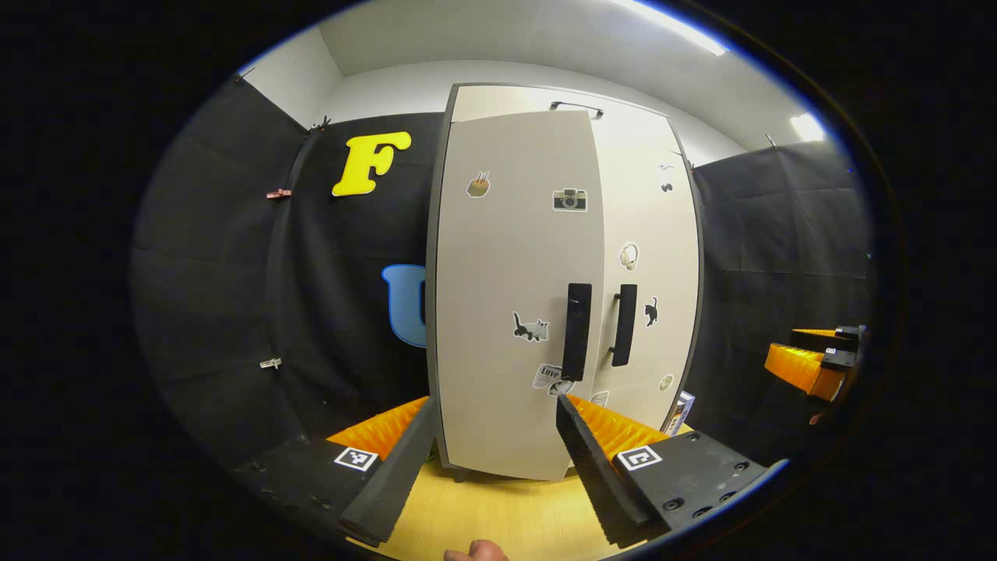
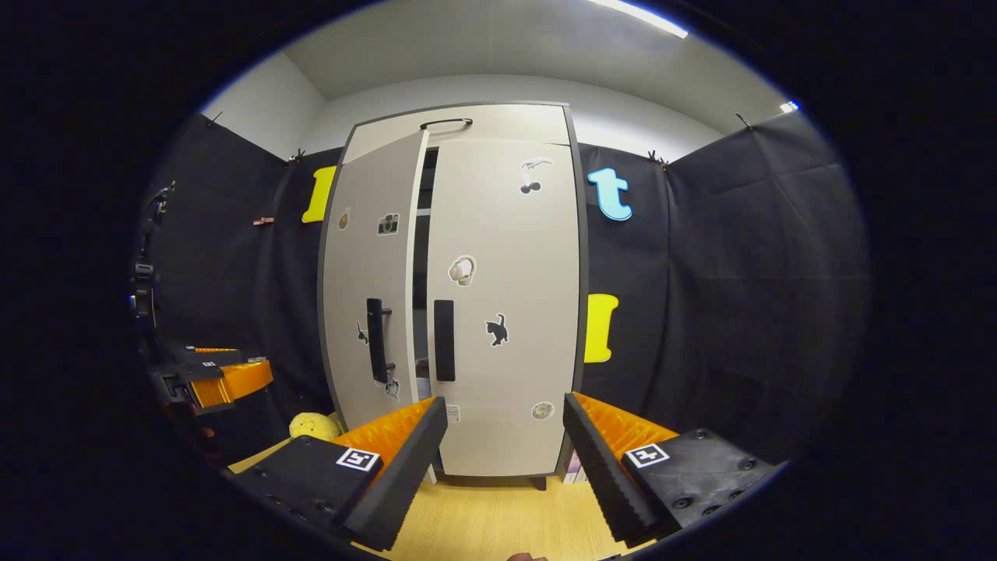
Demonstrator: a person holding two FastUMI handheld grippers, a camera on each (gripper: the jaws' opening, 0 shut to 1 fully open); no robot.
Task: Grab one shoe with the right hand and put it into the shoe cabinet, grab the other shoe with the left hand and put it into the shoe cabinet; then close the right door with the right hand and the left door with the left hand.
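In front of the shoe cabinet (image 1: 545, 273), your left gripper (image 1: 491, 460) is spread wide with nothing between its fingers, and it touches nothing. Its fingers frame the lower part of the left door (image 1: 514, 312), which stands slightly ajar, its free edge swung out past the right door (image 1: 650, 257). The left door's black handle (image 1: 577, 331) sits just above the gap between your fingers, apart from them.

In the right gripper view, your right gripper (image 2: 502, 460) is likewise released and empty, fingers well apart, hanging over the light wooden worktop (image 2: 498, 514) short of the cabinet's base. From here the right door (image 2: 506, 312) looks shut flat against the cabinet, while the left door (image 2: 374, 296) leaves a dark slit beside it, through which a shelf edge shows. You cannot tell from either view where the shoes lie inside.

A yellow soft thing (image 2: 315, 426) rests on the worktop left of the cabinet, and your left gripper (image 2: 222, 378) appears far off at that side, clear of the door.
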